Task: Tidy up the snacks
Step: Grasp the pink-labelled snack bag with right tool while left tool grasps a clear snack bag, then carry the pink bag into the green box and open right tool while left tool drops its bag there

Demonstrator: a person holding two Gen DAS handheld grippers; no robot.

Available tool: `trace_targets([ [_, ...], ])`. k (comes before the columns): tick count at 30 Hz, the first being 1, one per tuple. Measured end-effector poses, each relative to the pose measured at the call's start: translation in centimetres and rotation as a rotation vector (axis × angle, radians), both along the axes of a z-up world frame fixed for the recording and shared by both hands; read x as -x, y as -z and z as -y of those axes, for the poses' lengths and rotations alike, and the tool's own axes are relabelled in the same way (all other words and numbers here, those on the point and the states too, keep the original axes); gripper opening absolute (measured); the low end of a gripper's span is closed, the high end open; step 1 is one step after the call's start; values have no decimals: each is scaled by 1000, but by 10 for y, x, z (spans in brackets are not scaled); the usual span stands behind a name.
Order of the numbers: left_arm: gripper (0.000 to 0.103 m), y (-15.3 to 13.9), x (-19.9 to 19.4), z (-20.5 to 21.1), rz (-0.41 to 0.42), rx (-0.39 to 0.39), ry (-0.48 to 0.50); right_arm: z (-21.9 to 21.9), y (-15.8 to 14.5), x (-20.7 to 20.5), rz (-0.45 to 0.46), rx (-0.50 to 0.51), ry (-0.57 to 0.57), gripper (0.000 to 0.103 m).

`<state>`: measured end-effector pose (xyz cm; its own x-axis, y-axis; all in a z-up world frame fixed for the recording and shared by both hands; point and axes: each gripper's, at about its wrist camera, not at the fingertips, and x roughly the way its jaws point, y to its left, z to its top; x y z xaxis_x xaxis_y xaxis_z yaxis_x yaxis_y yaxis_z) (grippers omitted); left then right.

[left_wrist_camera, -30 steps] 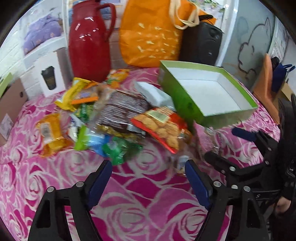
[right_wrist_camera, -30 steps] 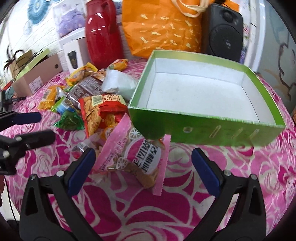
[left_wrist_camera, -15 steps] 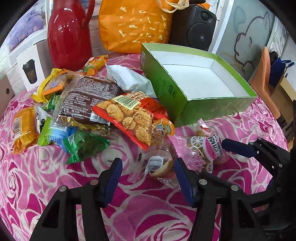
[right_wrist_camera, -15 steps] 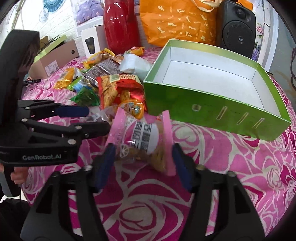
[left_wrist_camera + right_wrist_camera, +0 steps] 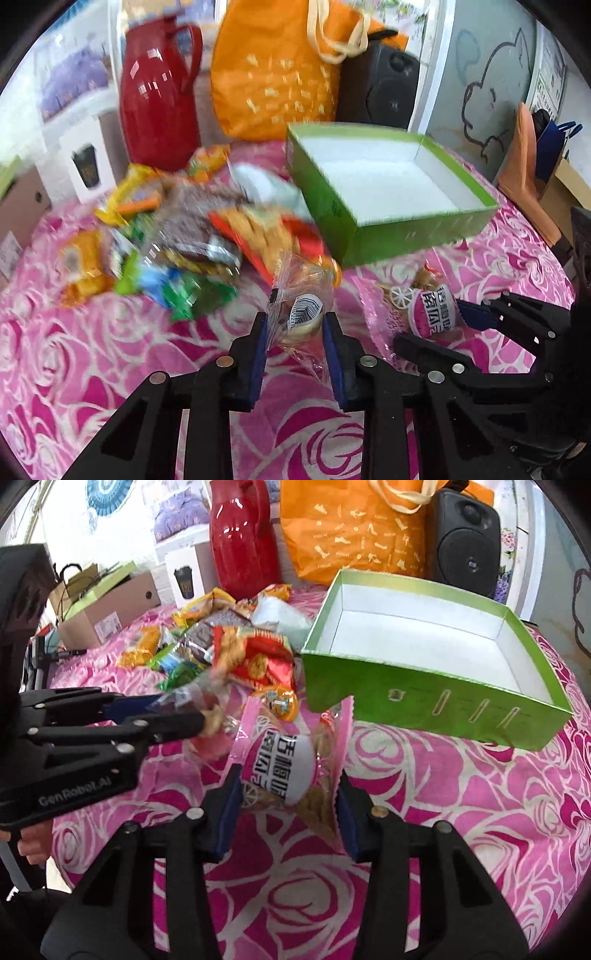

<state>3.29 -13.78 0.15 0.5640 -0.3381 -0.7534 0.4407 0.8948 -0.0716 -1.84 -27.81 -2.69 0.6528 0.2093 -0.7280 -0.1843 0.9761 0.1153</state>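
Note:
My left gripper (image 5: 295, 332) is shut on a clear-wrapped pastry packet (image 5: 301, 295) and holds it above the cloth. My right gripper (image 5: 290, 794) is shut on a pink snack packet (image 5: 284, 760), which also shows in the left wrist view (image 5: 428, 306). An open green box (image 5: 424, 698) with a white, empty inside stands behind on the right; it also shows in the left wrist view (image 5: 388, 229). A pile of snack packets (image 5: 192, 229) lies left of the box, among them a red cracker bag (image 5: 258, 657).
A red thermos jug (image 5: 159, 99), an orange tote bag (image 5: 280, 70) and a black speaker (image 5: 380, 92) stand at the back. A cardboard box (image 5: 107, 609) sits at the far left. The table has a pink rose-patterned cloth (image 5: 461, 812).
Both grippers have closed: the left on the clear pastry packet, the right on the pink packet. Both packets are now lifted slightly off the cloth.

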Motion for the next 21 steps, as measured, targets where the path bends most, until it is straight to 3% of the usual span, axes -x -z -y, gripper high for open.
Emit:
trace_targets([
  [5, 29, -48, -3, 7, 98, 56, 14, 17, -33, 0, 92, 1, 61, 48],
  [9, 29, -67, -21, 26, 168, 50, 12, 42, -47, -14, 133, -8, 147, 48],
  [15, 29, -67, -53, 54, 208, 22, -7, 78, -49, -46, 145, -9, 245, 49],
  [21, 29, -64, -76, 83, 243, -17, 5, 97, -41, -74, 112, 1, 268, 49],
])
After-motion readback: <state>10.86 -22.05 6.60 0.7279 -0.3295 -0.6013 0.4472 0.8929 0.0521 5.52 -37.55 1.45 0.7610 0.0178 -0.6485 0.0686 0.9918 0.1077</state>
